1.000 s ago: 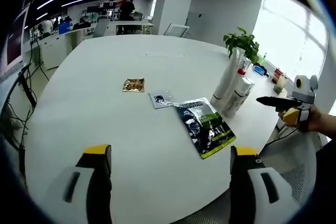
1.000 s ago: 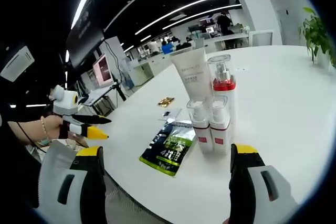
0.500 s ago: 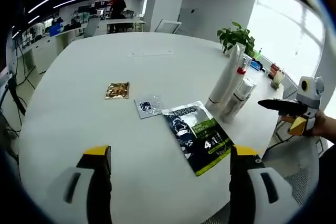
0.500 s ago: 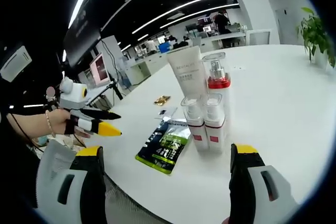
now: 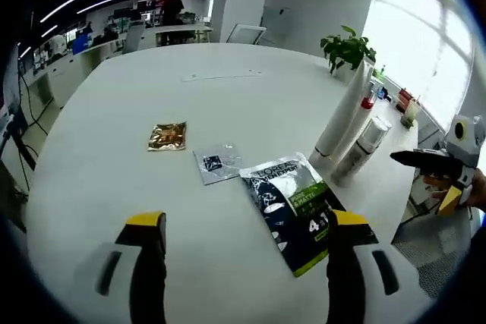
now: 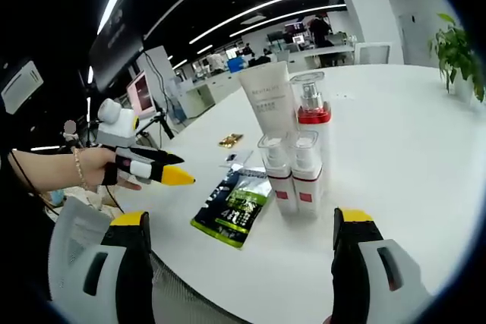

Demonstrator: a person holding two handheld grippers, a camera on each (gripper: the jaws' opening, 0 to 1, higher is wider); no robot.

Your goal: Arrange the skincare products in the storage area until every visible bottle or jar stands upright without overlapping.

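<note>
The skincare bottles are standing in a tight upright cluster at the centre of the right gripper view: a tall white tube, a red-collared pump bottle and two small clear-capped bottles in front, all touching or nearly so. In the left gripper view the same group is sitting at the right of centre, leaning only from the lens curve, I think.

Lying flat just beside them is a green-and-black sachet, and further toward the left of that frame a small silver packet and a gold packet, all on the white table.

The bottles are looking already upright and clear of one another, so the step in hand is a check or an approach, not a lift. The next move is likely calling for either gripper to close in on whatever is judged out of place, perhaps the sachets.

The left gripper is hovering with jaws apart and empty over the table's near edge; the right gripper is likewise spread wide, holding nothing.

The right gripper view is showing the bottles' labels and the left gripper from the side at mid-left, its jaws looking together there, though the angle is poor. The left gripper view is giving the packets' layout and a potted plant behind.
</note>
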